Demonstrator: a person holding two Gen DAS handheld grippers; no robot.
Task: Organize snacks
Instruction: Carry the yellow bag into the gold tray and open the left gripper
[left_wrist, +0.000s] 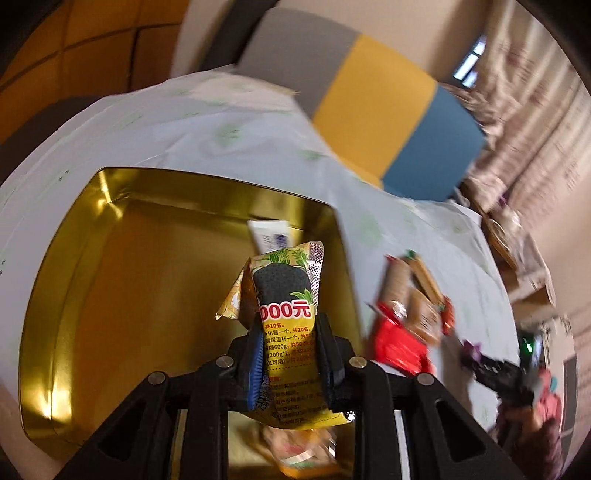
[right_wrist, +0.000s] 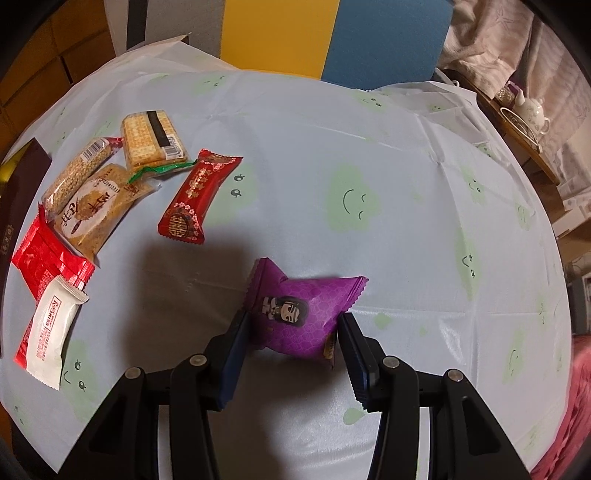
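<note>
My left gripper (left_wrist: 290, 339) is shut on a yellow snack packet (left_wrist: 286, 295) and holds it over the open gold tin (left_wrist: 110, 236). A white packet (left_wrist: 271, 236) lies at the tin's far wall and another snack (left_wrist: 299, 450) lies below the gripper. My right gripper (right_wrist: 291, 332) is shut on a purple snack packet (right_wrist: 299, 314) and holds it above the table. Several loose snacks lie at the left in the right wrist view: a dark red packet (right_wrist: 197, 195), a cracker pack (right_wrist: 151, 142), a sesame bar (right_wrist: 79, 173), a red packet (right_wrist: 48, 258), a white packet (right_wrist: 51, 332).
The table has a pale blue cloth with green smiley prints (right_wrist: 351, 203). A grey, yellow and blue chair back (left_wrist: 388, 110) stands behind it. A dark box (right_wrist: 18, 192) sits at the left edge. A teapot (right_wrist: 532, 110) stands on a side table at the right.
</note>
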